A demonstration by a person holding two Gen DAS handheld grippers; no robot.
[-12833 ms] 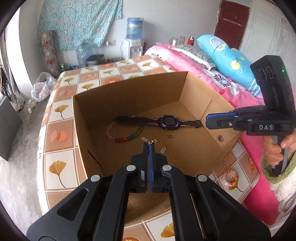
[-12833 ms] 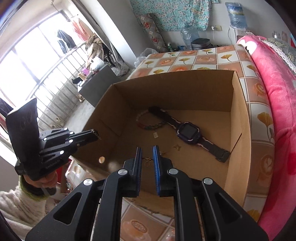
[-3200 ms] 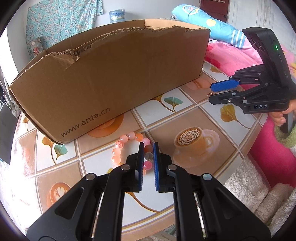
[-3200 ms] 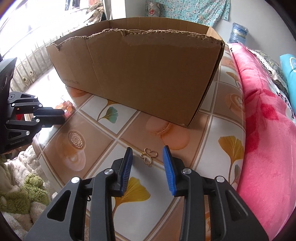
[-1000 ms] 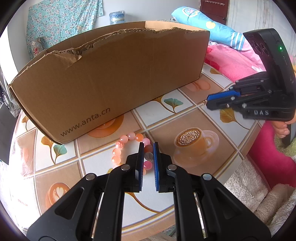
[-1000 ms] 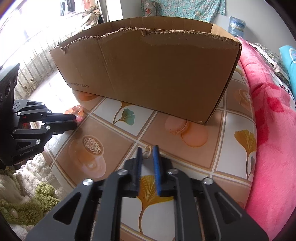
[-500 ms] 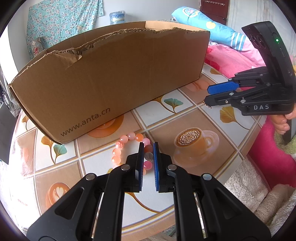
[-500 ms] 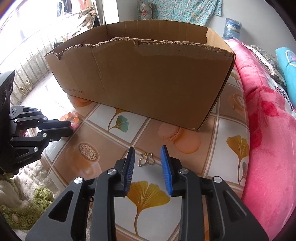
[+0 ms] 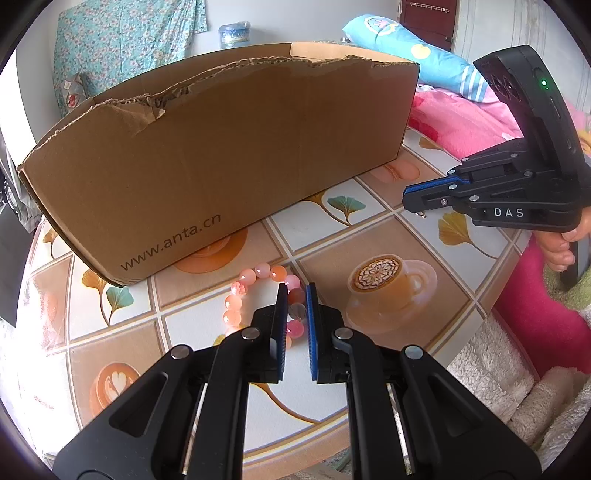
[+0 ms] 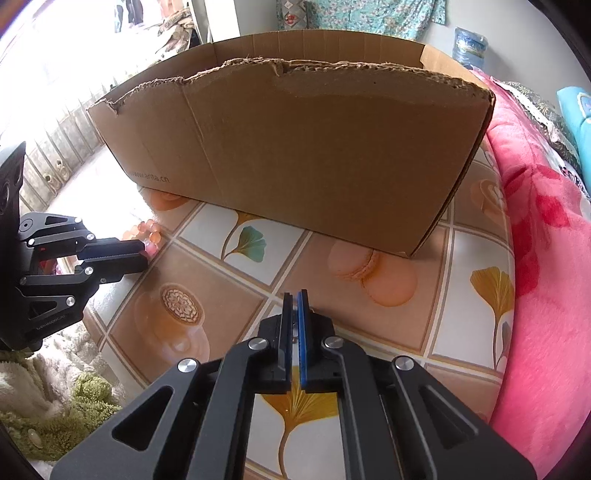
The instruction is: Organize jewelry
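Cardboard box (image 9: 221, 155) stands on the far side of the tiled table (image 9: 384, 229). Near it on the left, the left gripper (image 9: 294, 295) pinches a pink bracelet (image 9: 255, 275) lying on the table. On the right, the right gripper (image 10: 294, 299) has just been closing and is pressed together on a small gold charm (image 9: 421, 214).

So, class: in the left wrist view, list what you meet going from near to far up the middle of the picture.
Left gripper → pink bead bracelet → cardboard box → water bottle by the far wall.
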